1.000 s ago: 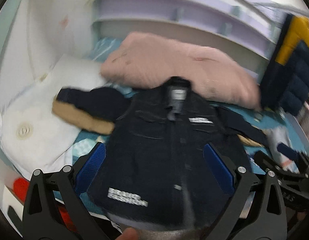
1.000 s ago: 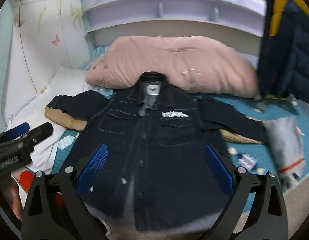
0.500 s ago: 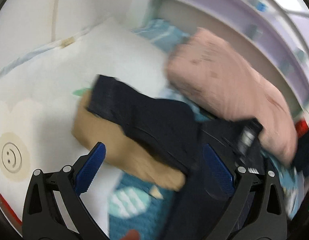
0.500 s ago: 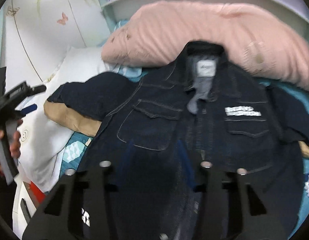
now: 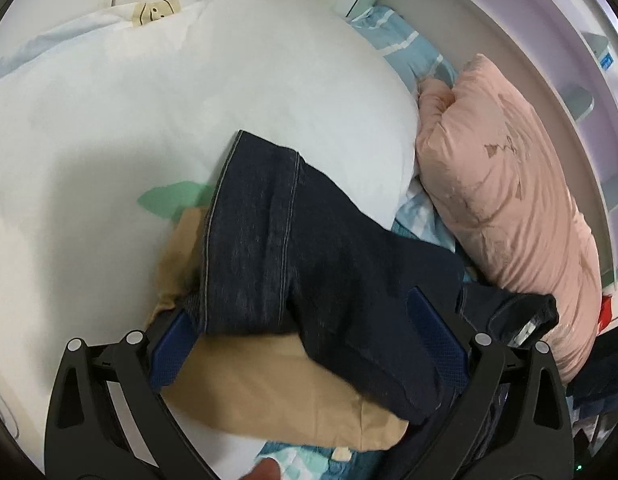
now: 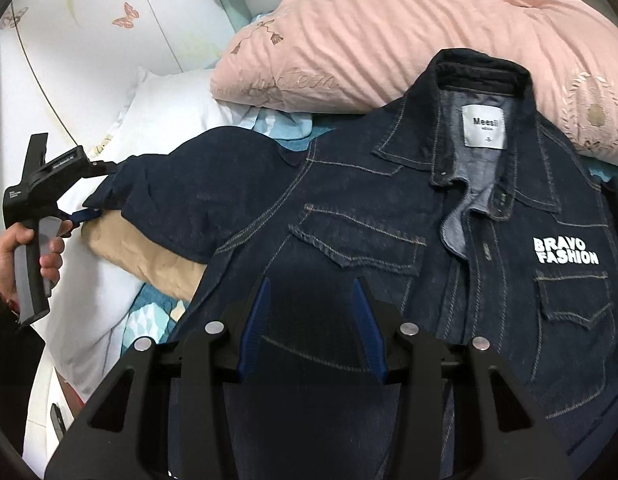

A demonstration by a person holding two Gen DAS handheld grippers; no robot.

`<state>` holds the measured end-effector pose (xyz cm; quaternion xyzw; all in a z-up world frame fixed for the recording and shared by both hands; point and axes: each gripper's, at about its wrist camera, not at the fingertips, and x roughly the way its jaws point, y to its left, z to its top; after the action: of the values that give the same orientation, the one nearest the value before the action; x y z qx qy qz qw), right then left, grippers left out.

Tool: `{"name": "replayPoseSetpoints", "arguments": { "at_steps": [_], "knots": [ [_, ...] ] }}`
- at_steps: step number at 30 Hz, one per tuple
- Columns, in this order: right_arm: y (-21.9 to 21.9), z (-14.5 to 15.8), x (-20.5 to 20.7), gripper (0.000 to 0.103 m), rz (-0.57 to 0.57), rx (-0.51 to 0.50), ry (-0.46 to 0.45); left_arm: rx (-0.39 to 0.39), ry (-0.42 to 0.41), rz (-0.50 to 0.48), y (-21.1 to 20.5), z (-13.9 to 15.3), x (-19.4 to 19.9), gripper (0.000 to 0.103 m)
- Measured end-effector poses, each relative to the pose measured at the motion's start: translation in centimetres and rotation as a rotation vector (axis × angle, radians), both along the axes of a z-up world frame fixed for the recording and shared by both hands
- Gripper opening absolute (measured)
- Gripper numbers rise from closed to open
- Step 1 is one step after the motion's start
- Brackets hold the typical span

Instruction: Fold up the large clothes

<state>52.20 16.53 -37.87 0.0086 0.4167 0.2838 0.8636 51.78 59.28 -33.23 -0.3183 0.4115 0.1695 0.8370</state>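
Denim jacket flat on bed, collar against pink pillow; left claw closing astride sleeve cuff, not yet pinching, right claw half-open, unclamped over chest: take cuff edge only, avoiding tan cloth underneath.

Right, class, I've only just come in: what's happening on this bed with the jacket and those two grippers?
A person is starting to fold a dark denim jacket spread front-up on the bed, its collar against a pink duvet. The left gripper is closing around the cuff end of one sleeve, which lies over a tan cloth and a white pillow. The right gripper, half closed, sits over the jacket's lower front; whether it pinches the fabric is unclear.
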Motion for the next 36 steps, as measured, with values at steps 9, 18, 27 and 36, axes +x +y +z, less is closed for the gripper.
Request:
{"name": "replayPoseSetpoints", "arguments": {
  "at_steps": [9, 18, 27, 36],
  "knots": [
    [2.8, -1.3, 3.2, 0.044, 0.012, 0.039, 0.024, 0.097, -0.095, -0.038, -0.7, 4.4, -1.3, 0.012],
    [10.1, -5.6, 6.5, 0.000, 0.113, 0.088, 0.145, 0.156, -0.294, -0.224, -6.6, 13.8, -2.0, 0.012],
    [3.4, -5.5, 8.4, 0.004, 0.055, 0.300, 0.243, 0.144, -0.334, -0.437, -18.4, 15.3, 2.6, 0.011],
    [-7.4, -5.2, 4.3, 0.004, 0.037, 0.247, 0.221, 0.197, -0.080, -0.328, -16.0, 6.7, 2.8, 0.054]
  ]
}}
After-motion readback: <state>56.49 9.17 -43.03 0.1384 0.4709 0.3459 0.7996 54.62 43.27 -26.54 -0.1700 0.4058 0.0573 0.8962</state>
